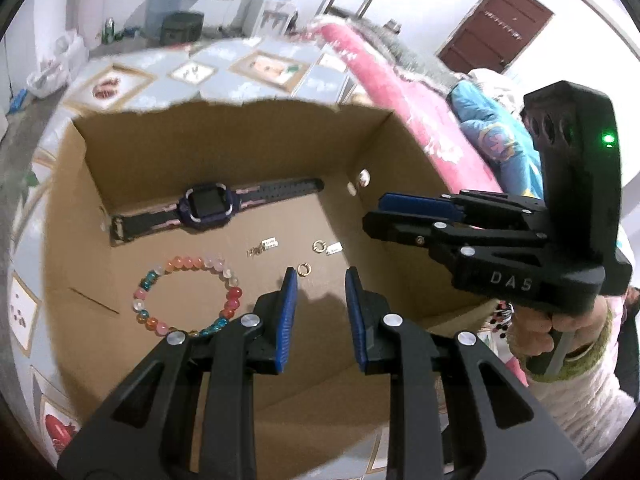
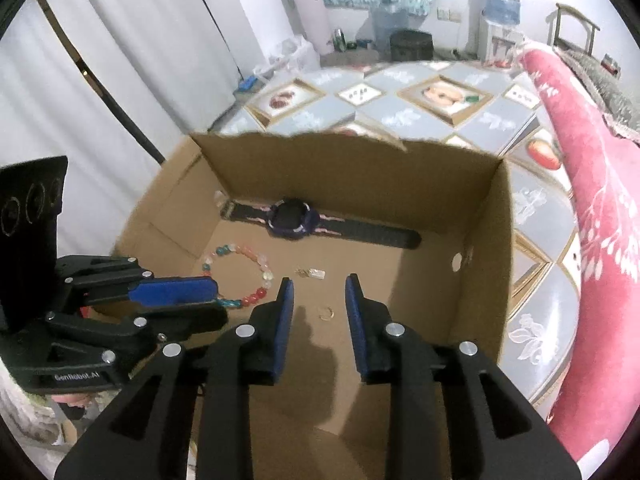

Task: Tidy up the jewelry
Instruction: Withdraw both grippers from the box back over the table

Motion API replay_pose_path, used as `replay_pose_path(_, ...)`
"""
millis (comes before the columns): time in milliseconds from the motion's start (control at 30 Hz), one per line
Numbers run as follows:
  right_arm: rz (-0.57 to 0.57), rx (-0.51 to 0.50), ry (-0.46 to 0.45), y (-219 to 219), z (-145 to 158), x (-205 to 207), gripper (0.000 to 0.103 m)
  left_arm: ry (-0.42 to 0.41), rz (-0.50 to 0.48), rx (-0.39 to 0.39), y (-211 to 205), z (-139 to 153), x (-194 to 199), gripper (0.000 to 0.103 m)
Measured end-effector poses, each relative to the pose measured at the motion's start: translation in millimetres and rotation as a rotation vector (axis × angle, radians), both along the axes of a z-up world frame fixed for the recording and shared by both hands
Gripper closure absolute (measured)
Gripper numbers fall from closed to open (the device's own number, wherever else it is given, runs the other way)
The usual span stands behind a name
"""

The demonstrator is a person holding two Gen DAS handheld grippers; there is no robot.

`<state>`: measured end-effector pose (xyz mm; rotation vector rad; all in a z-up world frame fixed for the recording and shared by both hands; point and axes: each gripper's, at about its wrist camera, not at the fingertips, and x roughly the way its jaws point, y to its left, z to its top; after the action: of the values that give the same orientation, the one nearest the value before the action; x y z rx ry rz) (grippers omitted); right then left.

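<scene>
An open cardboard box (image 1: 248, 136) (image 2: 484, 240) holds the jewelry. A dark watch (image 1: 208, 204) (image 2: 294, 220) lies along its far wall. A multicoloured bead bracelet (image 1: 188, 296) (image 2: 240, 276) lies at the left. Small gold earrings (image 1: 304, 269) (image 1: 318, 245) (image 2: 326, 312) and a tagged piece (image 1: 262, 247) (image 2: 310, 273) lie on the floor. My left gripper (image 1: 320, 280) is open and empty above the box floor, just right of the bracelet. My right gripper (image 2: 320, 288) is open and empty above a gold earring; it also shows in the left wrist view (image 1: 380, 216).
The box sits on a table with a grey-blue patterned cloth (image 2: 420, 112). A pink blanket (image 2: 592, 208) (image 1: 400, 92) lies to the right. White curtains (image 2: 100, 80) hang at the left. A water dispenser (image 2: 500, 12) stands at the back.
</scene>
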<state>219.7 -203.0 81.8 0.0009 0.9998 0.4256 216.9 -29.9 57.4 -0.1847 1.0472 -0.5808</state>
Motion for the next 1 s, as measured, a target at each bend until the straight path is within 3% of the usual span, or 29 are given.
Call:
replay_pose_path(100, -0.007, 0.042, -0.053, -8.5, 16.8, -19.5, 0.075, -0.09, -0.001, -0.005, 11.8, 19.9, -22.5, 0.073)
replay_pose_path(167, -0.002, 0.091, -0.116, -17.1, 32.7, -46.2, 0.067, -0.17, 0.002, -0.008, 25.2, 34.2, -45.1, 0.065)
replay_pose_path(267, 0.017, 0.134, -0.199, -26.6, 46.3, -89.7, 0.062, -0.255, 0.02, -0.004, 49.4, 46.8, -81.1, 0.055)
replay_pose_path(367, 0.061, 0.158, -0.252, -30.6, 45.6, -135.8, 0.057, -0.292, 0.047, -0.004, 71.3, 46.3, -112.4, 0.047)
replay_pose_path(567, 0.064, 0.186, -0.208, -26.9, 2.5, -184.5, 0.056, -0.263, 0.134, 0.044, 96.5, 11.3, -151.9, 0.042)
replay_pose_path(667, 0.004, 0.203, -0.116, -22.6, -36.1, -185.3, 0.056, -0.204, 0.159, 0.05, 95.6, -19.4, -155.4, 0.042)
replay_pose_path(833, -0.101, 0.199, -0.022, -13.5, -84.6, -180.3, 0.056, -0.208, 0.149, 0.186, 72.8, -56.5, -156.6, 0.042)
replay_pose_path(1000, -0.144, 0.149, -0.034, -4.8, -96.6, -180.5, 0.056, -0.289, 0.077, 0.326, 43.5, -69.6, -161.4, 0.043)
